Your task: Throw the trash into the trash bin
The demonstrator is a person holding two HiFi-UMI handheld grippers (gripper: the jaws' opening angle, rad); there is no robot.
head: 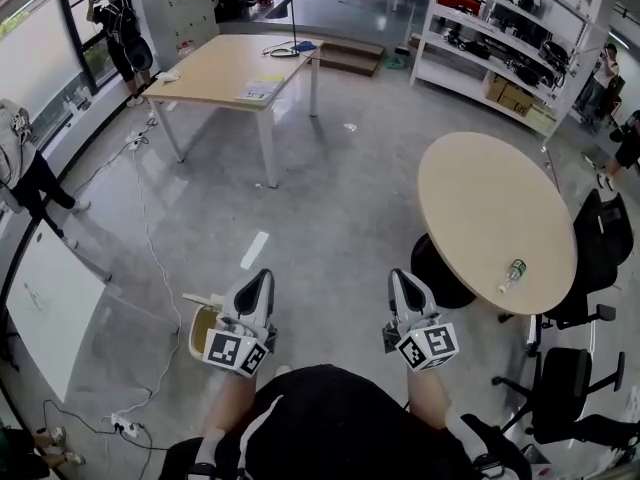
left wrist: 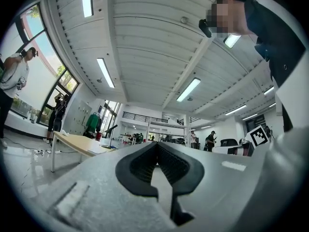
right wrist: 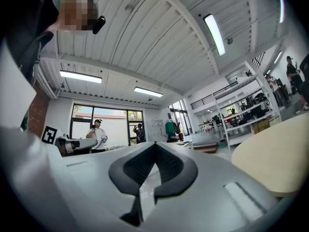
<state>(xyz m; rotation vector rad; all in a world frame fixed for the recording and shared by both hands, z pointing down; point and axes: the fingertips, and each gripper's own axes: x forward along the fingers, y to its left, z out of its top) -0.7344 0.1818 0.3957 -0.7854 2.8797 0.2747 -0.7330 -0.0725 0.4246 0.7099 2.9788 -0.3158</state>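
Observation:
A clear plastic bottle with a green label (head: pixel 513 271) lies near the right edge of the round beige table (head: pixel 480 198). A small yellowish bin (head: pixel 200 330) stands on the floor just below my left gripper (head: pixel 258 280). My left gripper is shut and holds nothing; its pads meet at the tip in the left gripper view (left wrist: pixel 156 146). My right gripper (head: pixel 403 280) hangs over the floor left of the round table, well short of the bottle. It too is shut and empty in the right gripper view (right wrist: pixel 154 146), where the round table (right wrist: pixel 275 158) shows at the right.
A dark round shape (head: pixel 440 273) sits under the round table. Black office chairs (head: pixel 600 248) (head: pixel 565 388) stand at its right. A rectangular wooden table (head: pixel 230 68) is at the far left, shelving (head: pixel 510 48) at the far right. Cables (head: pixel 150 258) and a white board (head: pixel 50 303) lie at the left.

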